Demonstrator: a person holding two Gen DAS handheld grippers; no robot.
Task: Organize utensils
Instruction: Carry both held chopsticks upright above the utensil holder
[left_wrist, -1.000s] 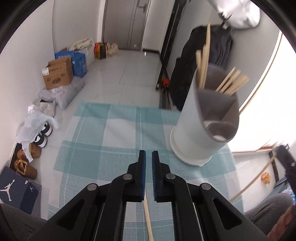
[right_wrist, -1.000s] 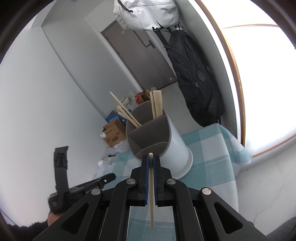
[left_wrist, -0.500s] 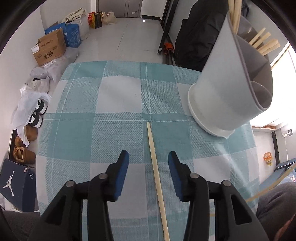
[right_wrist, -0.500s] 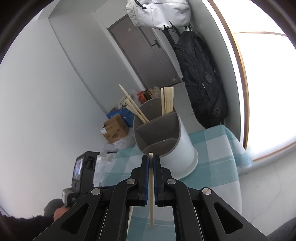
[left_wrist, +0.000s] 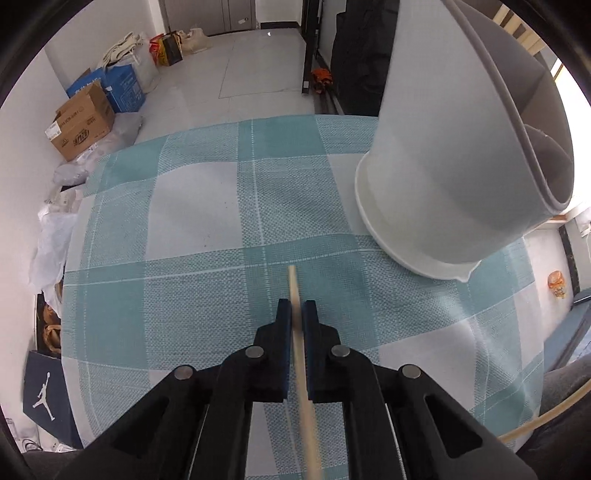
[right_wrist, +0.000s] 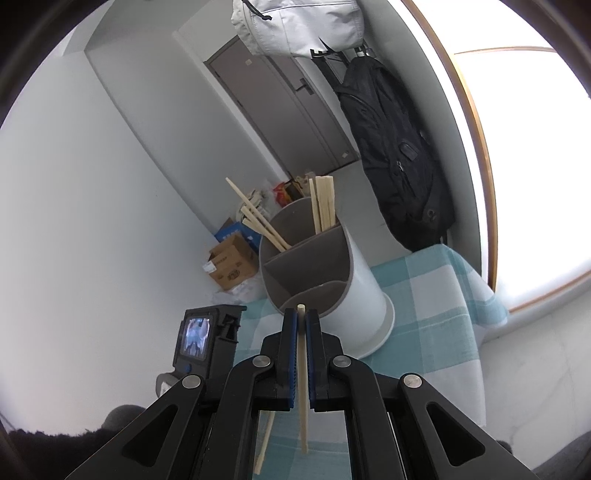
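A teal-and-white checked cloth (left_wrist: 207, 236) covers the desk; boxes line the tiled floor behind. The left hand-held gripper (left_wrist: 296, 314), angled steeply down, has just closed on a chopstick (left_wrist: 295, 295) lying near the utensil holder (left_wrist: 443, 177). The right hand-held gripper (right_wrist: 301, 321) pinches another chopstick (right_wrist: 302, 369) before the holder.

Beyond the claw, a pale tiled floor (left_wrist: 255, 66) runs to a grey door (right_wrist: 280, 110). Cardboard boxes (left_wrist: 79, 122) sit far left against the white wall (right_wrist: 92, 184). A black backpack (right_wrist: 395, 158) hangs right, beside a bright window (right_wrist: 535, 166).
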